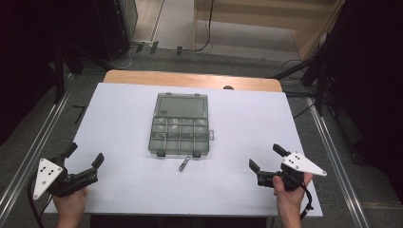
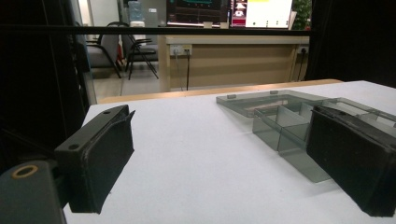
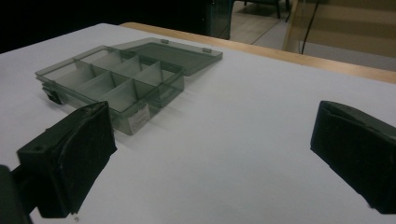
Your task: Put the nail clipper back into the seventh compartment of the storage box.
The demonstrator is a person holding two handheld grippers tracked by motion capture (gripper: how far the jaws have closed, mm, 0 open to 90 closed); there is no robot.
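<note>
The box point(image 1: 180, 125) sits near the middle of the table point(image 1: 119, 109), its lid thrown flat back toward the far edge so that every compartment lies open from above. That layout suits loading from the near side. The compartments look empty, as far as the smoky plastic lets one tell. Just in front of the box's near wall, apart from it, lies a small metal part point(image 1: 184, 164), placed where either hand could reach it and lift it in.

The left gripper point(image 1: 85, 164) rests low at the table's near left corner, its jaws spread wide and empty, pointing toward the box. The right gripper point(image 1: 267, 164) hangs at the near right, its jaws likewise parted with nothing between them. Both stand well apart from the box and the part, which looks like a resting pose before any reach.

Nothing lies between either gripper and the part; the white surface is bare there. The box's two dark latches point(image 1: 160, 154) stick out on its near wall, close beside the part, and a low approach could brush them.
</note>
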